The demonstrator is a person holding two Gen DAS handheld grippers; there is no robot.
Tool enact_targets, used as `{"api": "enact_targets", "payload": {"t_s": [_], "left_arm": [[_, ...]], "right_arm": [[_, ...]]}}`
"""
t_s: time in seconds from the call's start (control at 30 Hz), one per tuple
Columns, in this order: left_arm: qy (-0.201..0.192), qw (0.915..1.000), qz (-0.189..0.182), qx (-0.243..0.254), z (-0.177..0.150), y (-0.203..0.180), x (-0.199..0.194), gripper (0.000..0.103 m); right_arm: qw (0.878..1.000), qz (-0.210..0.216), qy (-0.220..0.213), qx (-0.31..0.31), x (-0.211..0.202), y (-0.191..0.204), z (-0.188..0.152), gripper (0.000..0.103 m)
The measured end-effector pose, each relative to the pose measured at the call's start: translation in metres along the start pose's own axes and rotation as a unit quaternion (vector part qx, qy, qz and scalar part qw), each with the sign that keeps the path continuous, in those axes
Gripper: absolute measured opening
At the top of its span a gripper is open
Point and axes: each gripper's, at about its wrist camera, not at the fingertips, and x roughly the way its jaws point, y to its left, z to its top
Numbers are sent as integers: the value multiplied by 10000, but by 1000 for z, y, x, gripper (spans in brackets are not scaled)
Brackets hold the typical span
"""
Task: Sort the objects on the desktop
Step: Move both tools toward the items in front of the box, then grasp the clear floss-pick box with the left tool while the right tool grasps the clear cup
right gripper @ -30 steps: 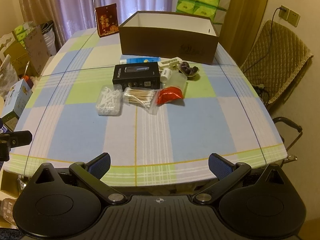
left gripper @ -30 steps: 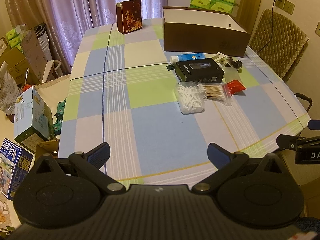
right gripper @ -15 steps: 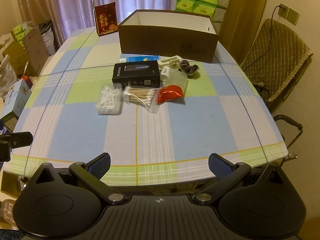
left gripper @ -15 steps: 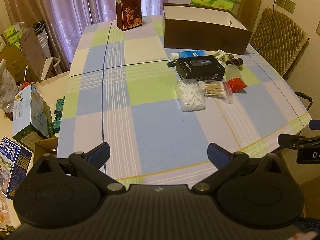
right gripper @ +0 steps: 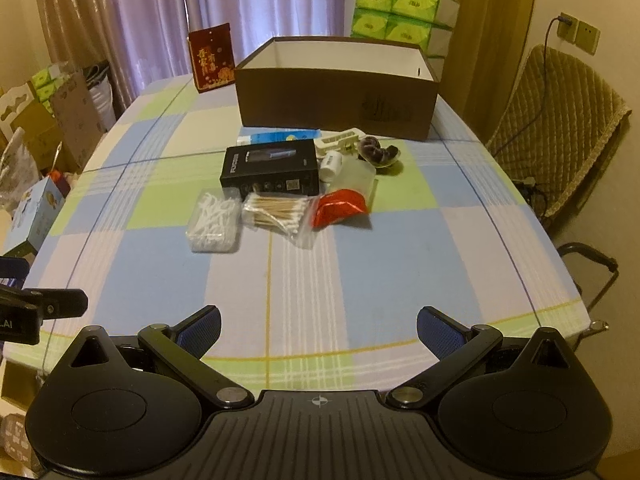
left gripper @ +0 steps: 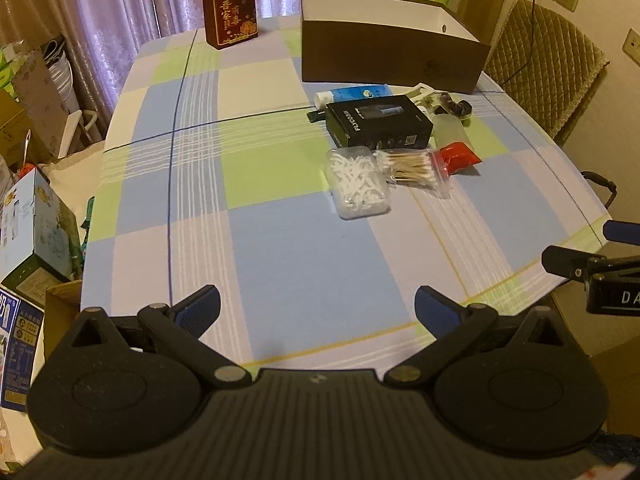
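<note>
Left wrist view: over table's (left gripper: 280, 240) near edge, left of centre, facing far end; clutter around black box (left gripper: 378, 126) at 1 o'clock, well off. Right wrist view: same near edge, further right, facing brown box (right gripper: 336, 100) at 12 o'clock. Both share tabletop, clutter, brown box, curtains (right gripper: 260, 12).

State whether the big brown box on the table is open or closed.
Open: the brown box has no lid on, and its white inner walls show from above.

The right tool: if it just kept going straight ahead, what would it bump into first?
Probably the bag of cotton swabs; the right tool is open over bare tablecloth before it, though depth is hard to judge.
</note>
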Motion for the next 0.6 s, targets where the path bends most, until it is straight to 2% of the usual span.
{"api": "enact_targets", "payload": {"t_s": [0.27, 0.6], "left_arm": [[48, 9999, 77, -48, 14, -7, 26, 102], [119, 9998, 175, -55, 41, -23, 64, 102]], "right_arm": [[9999, 43, -136, 37, 25, -23, 14, 101], [9996, 91, 133, 211, 65, -59, 35, 101]]}}
